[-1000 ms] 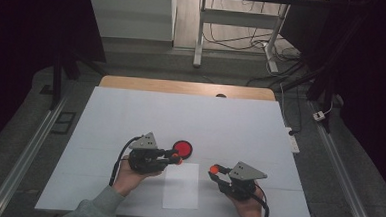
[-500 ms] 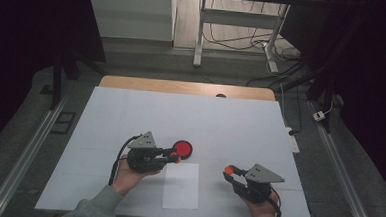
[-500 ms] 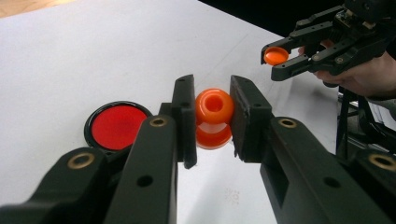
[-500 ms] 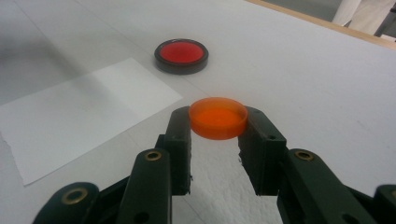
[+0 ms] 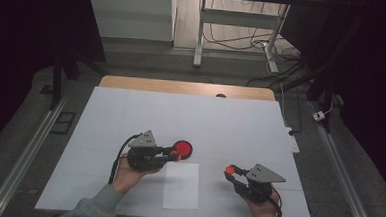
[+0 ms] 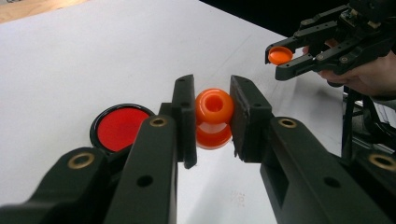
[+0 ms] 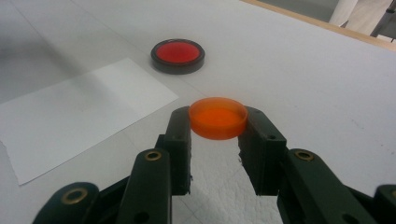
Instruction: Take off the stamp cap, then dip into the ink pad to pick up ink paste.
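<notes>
Rightward went the right tongs [image 5: 229,171] pinching an orange cap [image 7: 217,117]; left tongs [image 6: 212,119] pinch an orange bottle [image 6: 214,116].

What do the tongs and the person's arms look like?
Both tongs are black. The left tongs and right tongs each carry a grey three-cornered plate on top. Up close, each has two flat black jaws on arms with holes and brass-coloured round pins. A black cable trails from the left one. The person's left arm wears a grey-green sleeve.

Black two-jaw tongs [image 6: 212,121], brass screws (round), grey plates, grey-green sleeve [image 5: 93,211]
</notes>
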Motion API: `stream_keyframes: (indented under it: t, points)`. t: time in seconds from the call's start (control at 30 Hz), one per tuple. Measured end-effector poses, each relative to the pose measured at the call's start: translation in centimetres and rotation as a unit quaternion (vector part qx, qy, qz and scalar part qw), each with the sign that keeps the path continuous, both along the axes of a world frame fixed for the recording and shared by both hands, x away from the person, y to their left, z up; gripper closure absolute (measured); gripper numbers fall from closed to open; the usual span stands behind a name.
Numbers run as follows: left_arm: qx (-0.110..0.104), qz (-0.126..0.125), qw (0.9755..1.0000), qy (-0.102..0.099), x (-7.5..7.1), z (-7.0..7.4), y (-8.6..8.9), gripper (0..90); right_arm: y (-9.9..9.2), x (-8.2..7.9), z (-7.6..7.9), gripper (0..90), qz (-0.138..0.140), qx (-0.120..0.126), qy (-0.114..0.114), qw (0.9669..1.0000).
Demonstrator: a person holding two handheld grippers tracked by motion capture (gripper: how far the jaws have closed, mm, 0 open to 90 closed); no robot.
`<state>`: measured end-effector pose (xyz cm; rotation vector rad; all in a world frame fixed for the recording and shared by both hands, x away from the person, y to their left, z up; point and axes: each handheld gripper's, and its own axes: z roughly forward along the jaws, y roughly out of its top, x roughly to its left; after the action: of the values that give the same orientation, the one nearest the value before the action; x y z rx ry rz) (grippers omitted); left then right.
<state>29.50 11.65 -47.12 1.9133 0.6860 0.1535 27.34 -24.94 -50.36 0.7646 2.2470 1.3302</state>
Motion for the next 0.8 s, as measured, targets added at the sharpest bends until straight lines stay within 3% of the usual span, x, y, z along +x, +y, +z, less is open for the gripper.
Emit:
stream_keyframes:
  t: [0.23,0.8]
  points:
    - [-0.006,0.003,1.0000,0.003,0.4,0.0,0.0,72.7,0.0,0.0,0.0,64.4,-0.002,-0.004,0.000,1.0000]
    - [0.010,0.026,0.9996,0.002,2.3,-0.5,-0.4,72.6,0.0,-0.1,0.1,64.4,-0.003,-0.001,0.000,1.0000]
